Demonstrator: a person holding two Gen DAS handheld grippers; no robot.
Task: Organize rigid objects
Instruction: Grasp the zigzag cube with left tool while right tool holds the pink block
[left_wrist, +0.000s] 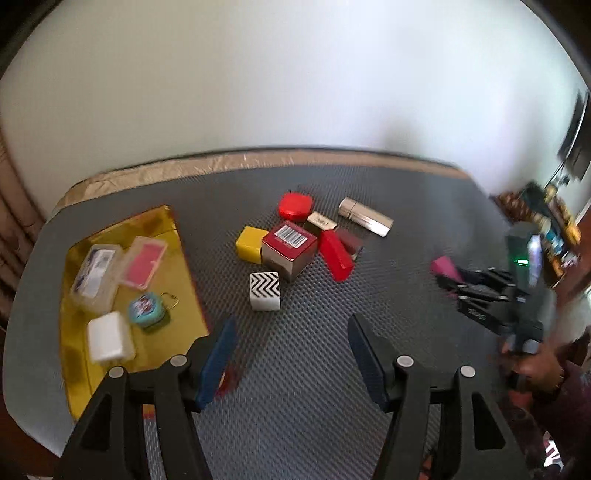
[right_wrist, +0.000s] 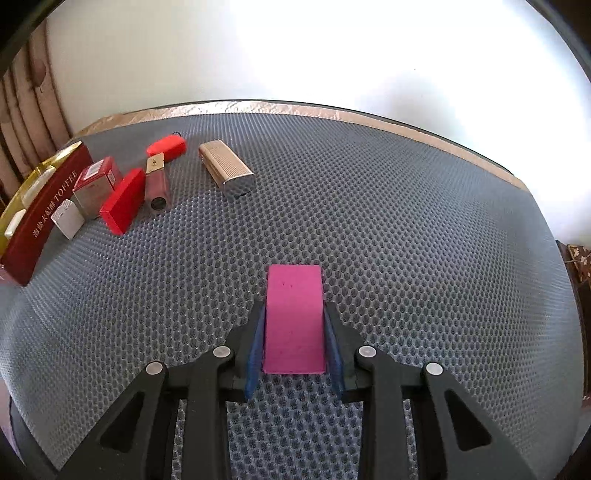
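A grey honeycomb-textured mat (right_wrist: 369, 206) covers the table, edged at the far side with tan tape (left_wrist: 229, 162) and backed by a plain white wall (left_wrist: 295, 74). At the mat's left sits a gold tray (left_wrist: 166, 229), its outer wall dark red and printed TOFFEE, holding two clear plastic cases (left_wrist: 96, 273), a white block (left_wrist: 110, 338) and a teal round tin (left_wrist: 147, 308). Mid-mat lies a cluster: a yellow cube (left_wrist: 252, 243), a red barcoded box (left_wrist: 290, 251), a zigzag-patterned white cube (left_wrist: 264, 291), a long red box (left_wrist: 335, 254), a rounded red case (left_wrist: 295, 205), a lip gloss tube (right_wrist: 156, 182) and a ribbed gold case (right_wrist: 226, 170) a little apart from the rest.

The right gripper (right_wrist: 294, 334) reaches low over the mat's right side, its jaws clamped on the long sides of a magenta block (right_wrist: 294, 317), well apart from the cluster. The left gripper (left_wrist: 290, 350) hovers beside the tray's near corner, its jaws spread wide with nothing between them
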